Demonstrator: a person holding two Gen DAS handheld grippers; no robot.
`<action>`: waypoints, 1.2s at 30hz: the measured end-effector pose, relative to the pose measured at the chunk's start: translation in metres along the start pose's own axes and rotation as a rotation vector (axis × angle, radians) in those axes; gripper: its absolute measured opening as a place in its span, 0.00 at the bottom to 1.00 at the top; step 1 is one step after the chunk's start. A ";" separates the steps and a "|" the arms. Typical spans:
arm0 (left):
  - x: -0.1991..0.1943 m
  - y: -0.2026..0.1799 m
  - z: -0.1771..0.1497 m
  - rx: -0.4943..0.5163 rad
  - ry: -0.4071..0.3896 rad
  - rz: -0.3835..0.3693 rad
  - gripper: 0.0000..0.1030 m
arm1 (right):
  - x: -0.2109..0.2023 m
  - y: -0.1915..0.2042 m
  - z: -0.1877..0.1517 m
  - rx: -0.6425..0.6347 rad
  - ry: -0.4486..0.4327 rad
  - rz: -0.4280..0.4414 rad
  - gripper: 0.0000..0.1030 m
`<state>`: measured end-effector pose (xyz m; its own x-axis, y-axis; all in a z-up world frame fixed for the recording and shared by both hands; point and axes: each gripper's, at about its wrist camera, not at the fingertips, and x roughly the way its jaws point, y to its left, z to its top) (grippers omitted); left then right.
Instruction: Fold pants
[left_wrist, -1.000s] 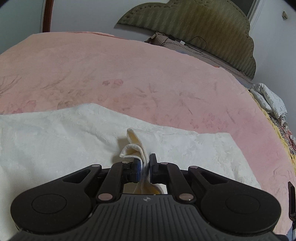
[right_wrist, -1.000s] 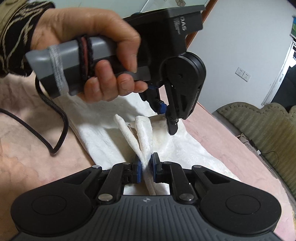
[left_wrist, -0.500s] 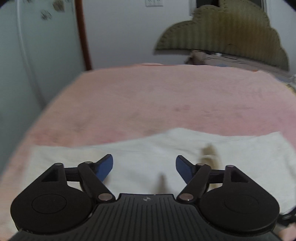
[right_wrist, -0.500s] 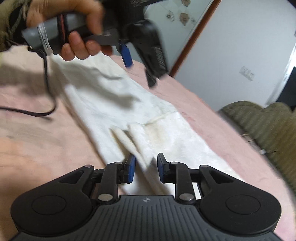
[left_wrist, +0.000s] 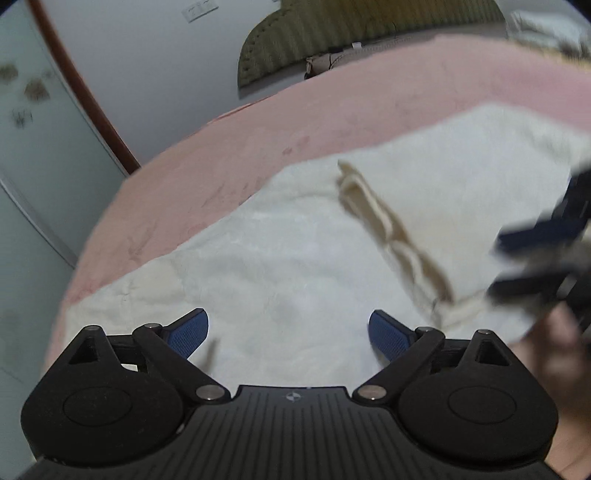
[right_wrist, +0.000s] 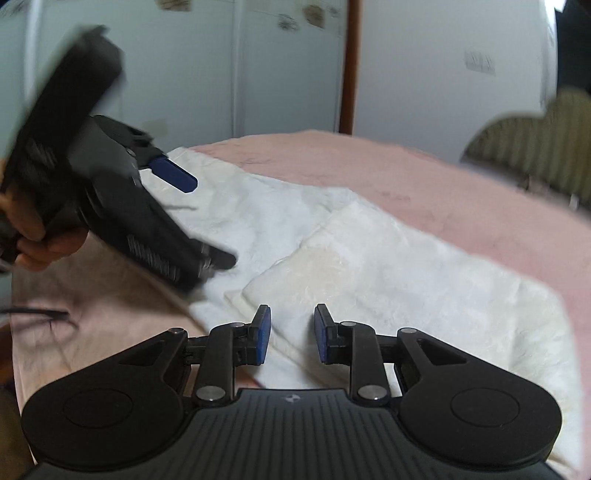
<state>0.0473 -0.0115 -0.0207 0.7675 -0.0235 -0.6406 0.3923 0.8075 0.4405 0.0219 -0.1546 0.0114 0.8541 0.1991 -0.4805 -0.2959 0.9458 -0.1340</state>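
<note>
White pants (left_wrist: 295, 280) lay spread flat on the pink bedspread (left_wrist: 369, 110), one folded layer lying over the rest. A cream seam edge (left_wrist: 388, 229) ran diagonally across the pants. Left gripper (left_wrist: 288, 332) hovered over the pants, jaws wide and opening further, nothing between them, cloth released. In the right wrist view the left gripper (right_wrist: 207, 221) sat blurred above the pants' left part, held by a hand (right_wrist: 40, 240). Right gripper (right_wrist: 291, 338) was just above the near edge of the pants, jaws parted a little, blue pads (right_wrist: 263, 336) clear of the cloth, nothing gripped. Green headboard (left_wrist: 332, 40) stood beyond the pants. A dark cable (right_wrist: 37, 314) lay left of the pants.
</note>
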 end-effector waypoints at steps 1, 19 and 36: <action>-0.002 0.002 -0.003 -0.008 -0.005 0.013 0.94 | -0.002 0.004 -0.001 -0.030 -0.006 -0.027 0.24; 0.012 0.057 0.027 -0.745 0.089 -0.606 0.91 | 0.046 0.074 -0.015 -0.564 0.002 -0.311 0.19; 0.081 0.034 0.012 -1.144 0.293 -0.986 0.92 | 0.030 0.020 0.003 -0.164 -0.060 -0.259 0.18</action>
<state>0.1288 0.0068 -0.0507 0.2683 -0.8006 -0.5357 -0.0238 0.5504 -0.8346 0.0434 -0.1292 -0.0032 0.9323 -0.0241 -0.3608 -0.1255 0.9141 -0.3855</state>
